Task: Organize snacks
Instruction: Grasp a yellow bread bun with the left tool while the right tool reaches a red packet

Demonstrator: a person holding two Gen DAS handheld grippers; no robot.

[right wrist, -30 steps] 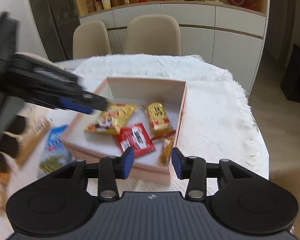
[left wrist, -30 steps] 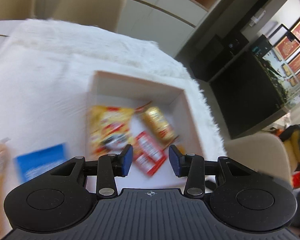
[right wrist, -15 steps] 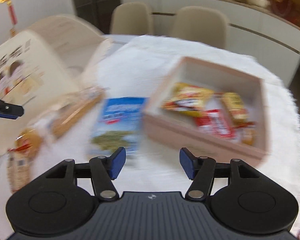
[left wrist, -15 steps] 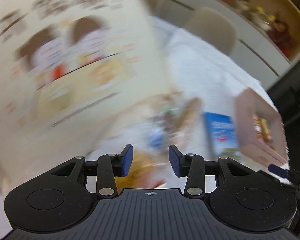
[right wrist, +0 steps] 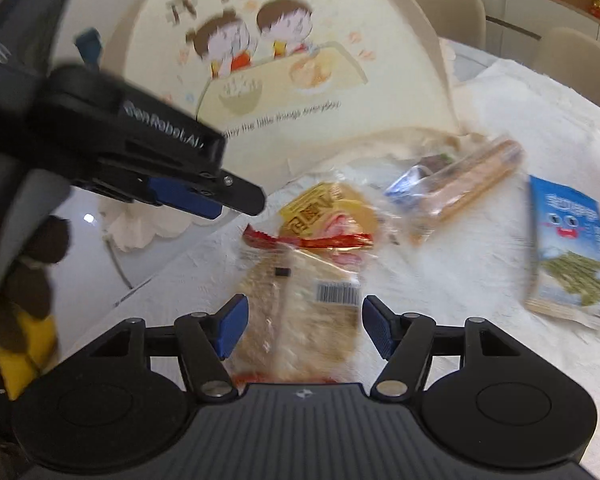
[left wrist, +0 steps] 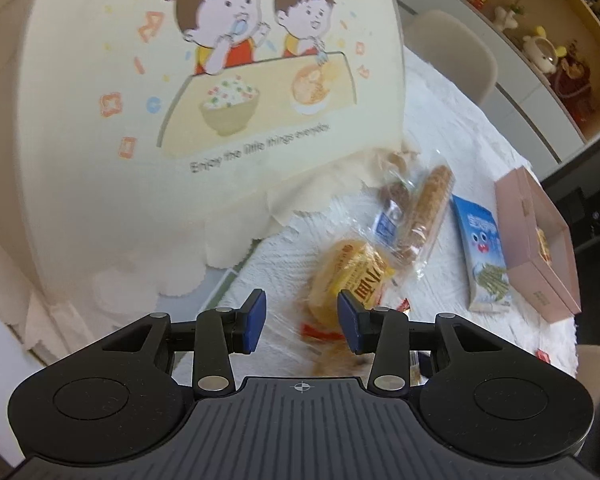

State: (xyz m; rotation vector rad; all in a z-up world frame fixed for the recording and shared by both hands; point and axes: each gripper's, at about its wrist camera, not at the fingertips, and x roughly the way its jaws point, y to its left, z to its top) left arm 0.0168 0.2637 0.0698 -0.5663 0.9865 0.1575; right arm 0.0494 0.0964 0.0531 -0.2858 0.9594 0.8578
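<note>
left gripper [left wrist: 300,322] jaws apart, empty | right gripper [right wrist: 303,330] wide over clear snack pack [right wrist: 300,312] (blurry) | pink box [left wrist: 540,248] far right

Each claw body is matte black plastic: a ribbed central plate bearing a small crosshair mark, flanked by two round housings. Silver pivot screws fasten the black linkage arms. The left claw [left wrist: 299,320] and right claw [right wrist: 303,327] carry blue ribbed pads [left wrist: 255,318]. White side lettering is blurred.

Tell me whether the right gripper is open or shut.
Open. The right gripper's blue pads stand wide apart on either side of a clear-wrapped pastry lying on the white cloth, not clamped on it.
</note>
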